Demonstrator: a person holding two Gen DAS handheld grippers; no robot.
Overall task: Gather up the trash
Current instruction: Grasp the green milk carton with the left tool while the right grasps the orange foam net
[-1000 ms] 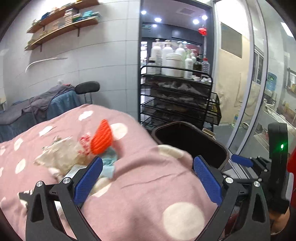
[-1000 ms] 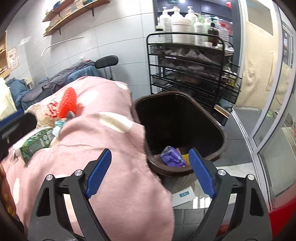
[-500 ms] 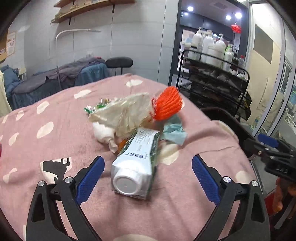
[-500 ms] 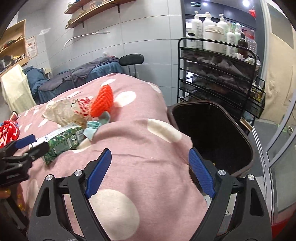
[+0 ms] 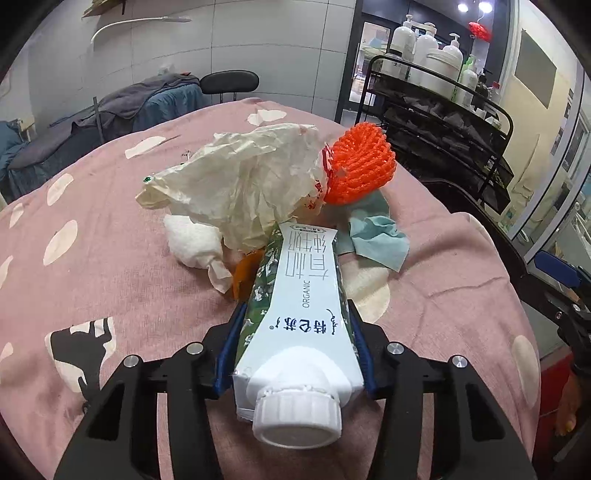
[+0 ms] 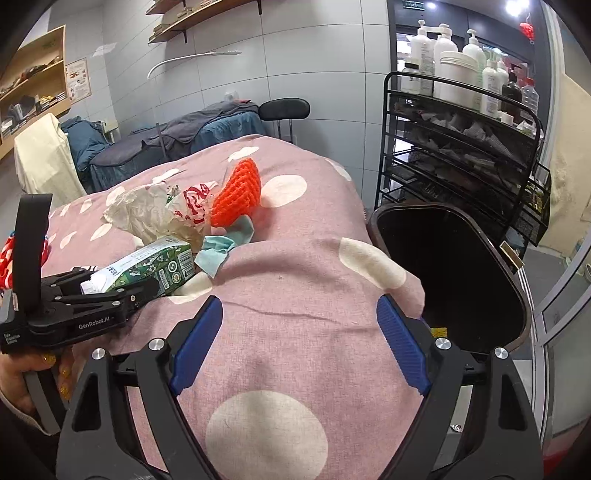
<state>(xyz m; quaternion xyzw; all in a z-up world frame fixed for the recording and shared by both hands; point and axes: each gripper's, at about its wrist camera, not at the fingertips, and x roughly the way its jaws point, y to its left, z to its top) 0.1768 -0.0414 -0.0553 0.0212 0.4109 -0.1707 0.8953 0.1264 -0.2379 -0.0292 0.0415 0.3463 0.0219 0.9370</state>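
My left gripper [image 5: 295,354] is clamped on the milk carton [image 5: 299,314], which lies on the pink blanket [image 5: 129,295] against the crumpled paper [image 5: 243,184] and orange net [image 5: 358,170]. My right gripper [image 6: 299,343] hangs wide and empty over the blanket, beside the dark bin [image 6: 461,273].

A black wire rack [image 6: 461,147] stands at two o'clock, white pump bottles [image 6: 443,62] on its top tier. A black stool [image 6: 284,109] sits at twelve, wooden wall shelves [image 6: 199,11] at eleven.
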